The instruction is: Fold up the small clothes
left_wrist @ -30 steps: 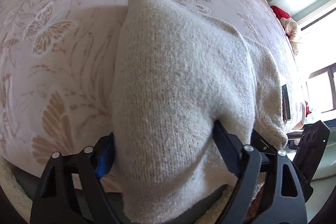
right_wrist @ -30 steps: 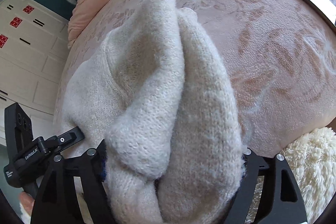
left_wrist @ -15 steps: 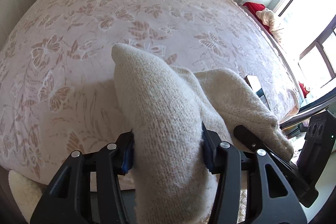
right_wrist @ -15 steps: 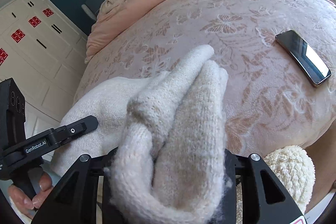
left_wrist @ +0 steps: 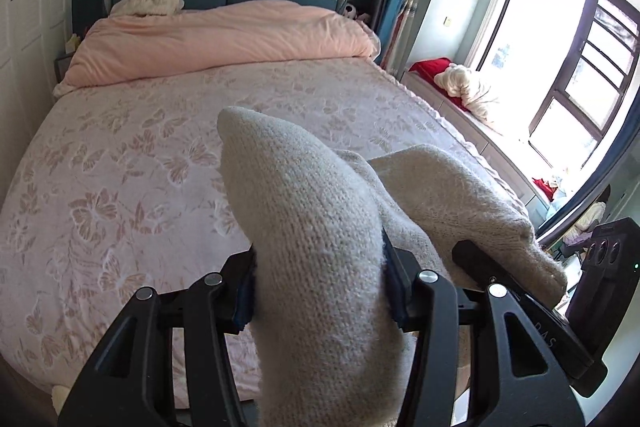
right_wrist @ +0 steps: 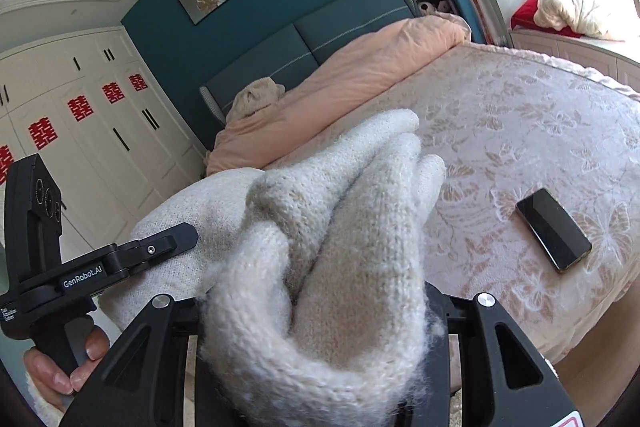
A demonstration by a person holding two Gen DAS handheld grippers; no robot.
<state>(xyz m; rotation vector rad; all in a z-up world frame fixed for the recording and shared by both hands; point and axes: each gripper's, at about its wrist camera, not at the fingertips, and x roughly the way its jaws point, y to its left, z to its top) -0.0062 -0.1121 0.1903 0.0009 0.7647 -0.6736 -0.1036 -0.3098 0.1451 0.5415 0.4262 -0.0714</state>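
Above the bed [left_wrist: 120,163], each hand-held gripper, the left [left_wrist: 320,283] marked "GenRobot.AI", the right [right_wrist: 316,311], clamps the knit garment [right_wrist: 340,227].

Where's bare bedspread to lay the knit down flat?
Both grippers, left gripper and right gripper, clamp the cream knit. Free: the wide floral bedspread between the pink duvet and the near edge. Crowded: the right corner, where a phone lies.

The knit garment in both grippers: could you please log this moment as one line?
left gripper: shut on knit garment | right gripper: shut on it | garment: off bed | phone: on bed
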